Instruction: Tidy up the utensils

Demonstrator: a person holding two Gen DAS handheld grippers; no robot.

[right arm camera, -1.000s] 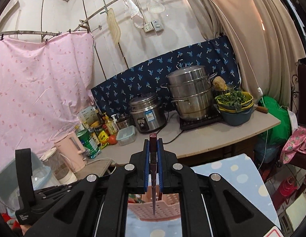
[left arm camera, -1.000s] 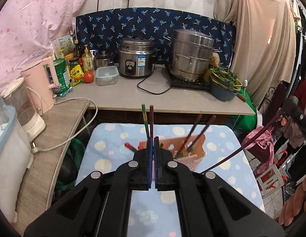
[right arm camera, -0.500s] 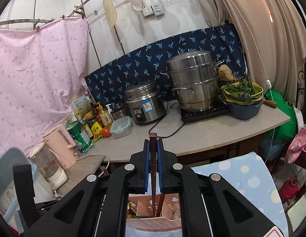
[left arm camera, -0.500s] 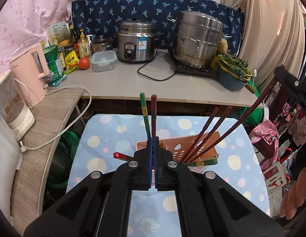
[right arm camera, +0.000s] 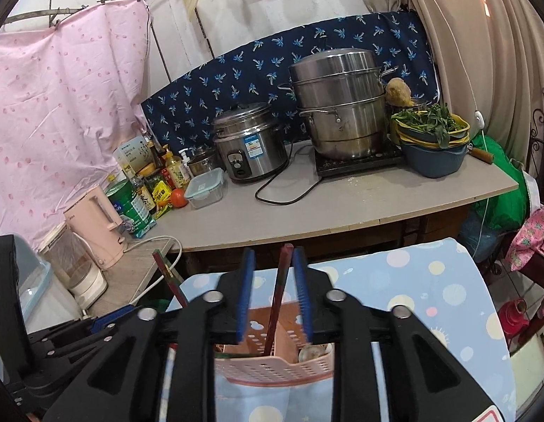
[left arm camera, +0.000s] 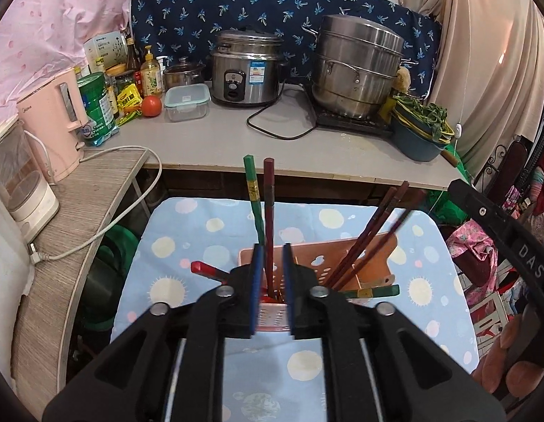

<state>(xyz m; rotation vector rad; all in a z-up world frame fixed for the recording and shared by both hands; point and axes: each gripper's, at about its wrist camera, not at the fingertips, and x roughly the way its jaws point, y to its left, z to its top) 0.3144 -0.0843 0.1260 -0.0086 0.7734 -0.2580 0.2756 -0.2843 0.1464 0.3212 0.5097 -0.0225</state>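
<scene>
A pink perforated utensil basket (left arm camera: 317, 263) (right arm camera: 275, 365) stands on the dotted blue tablecloth (left arm camera: 208, 246). Several chopsticks stand in it: a dark red one (left arm camera: 269, 211) and a green one (left arm camera: 253, 197) upright, dark red ones (left arm camera: 373, 232) leaning right, a red one (left arm camera: 208, 270) sticking out left, a green one (left arm camera: 373, 292) lying across. My left gripper (left arm camera: 270, 288) is open around the upright red chopstick. My right gripper (right arm camera: 273, 299) is open, with a dark red chopstick (right arm camera: 279, 295) loose between its pads, standing in the basket.
Behind the table runs a grey counter (left arm camera: 272, 144) with a rice cooker (left arm camera: 245, 68), steamer pot (left arm camera: 356, 66), bowls of greens (left arm camera: 419, 130), a clear food box (left arm camera: 186, 102) and bottles. A pink kettle (left arm camera: 55, 123) stands on the left shelf. The right gripper's body (left arm camera: 507, 246) is at the right.
Both grippers have opened and let go of their chopsticks, which now stand in the basket. Both cameras have tilted down toward the basket.
</scene>
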